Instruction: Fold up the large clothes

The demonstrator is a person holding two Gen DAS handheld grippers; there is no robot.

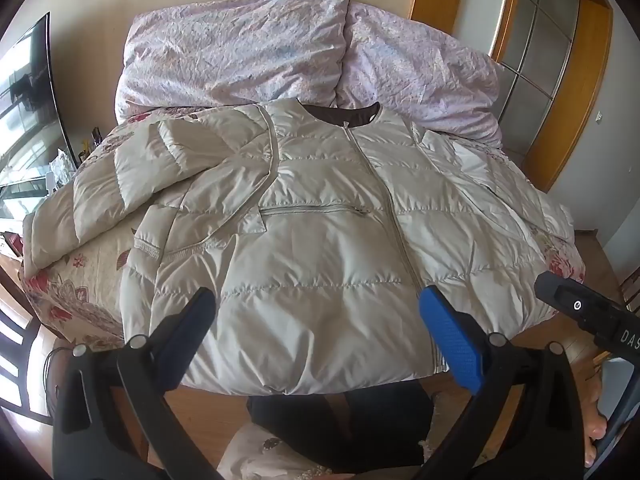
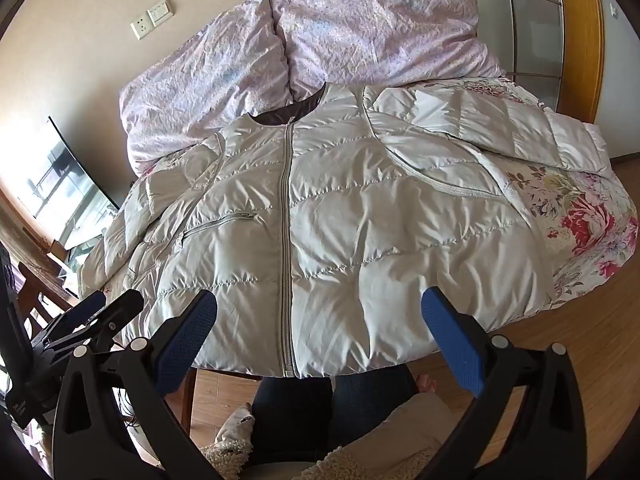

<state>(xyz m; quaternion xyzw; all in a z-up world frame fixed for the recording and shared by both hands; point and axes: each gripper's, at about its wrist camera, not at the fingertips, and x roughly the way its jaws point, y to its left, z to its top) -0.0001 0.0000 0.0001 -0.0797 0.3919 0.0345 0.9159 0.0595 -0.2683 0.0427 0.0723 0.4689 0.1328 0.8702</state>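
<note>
Both of my grippers hang over the near hem of the jacket with nothing between their blue pads: my left gripper point(image 1: 316, 300) stands spread wide above the hem left of the zipper, and my right gripper point(image 2: 320, 300) is just as wide apart above the hem right of the zipper. Neither touches the fabric. Below the hem I see my own dark-trousered legs point(image 2: 292, 412) and the wooden floor point(image 2: 568, 344). The cream quilted jacket point(image 1: 320, 240) lies face up, zipped, flat on a bed with a floral cover point(image 2: 588, 216), its collar pointing away from me. One sleeve point(image 1: 160, 168) is bent across the jacket's left shoulder; the other sleeve point(image 2: 500, 124) stretches out from its right shoulder. Beyond the collar, two crumpled pink pillows point(image 1: 240, 48) lean against the wall.
</note>
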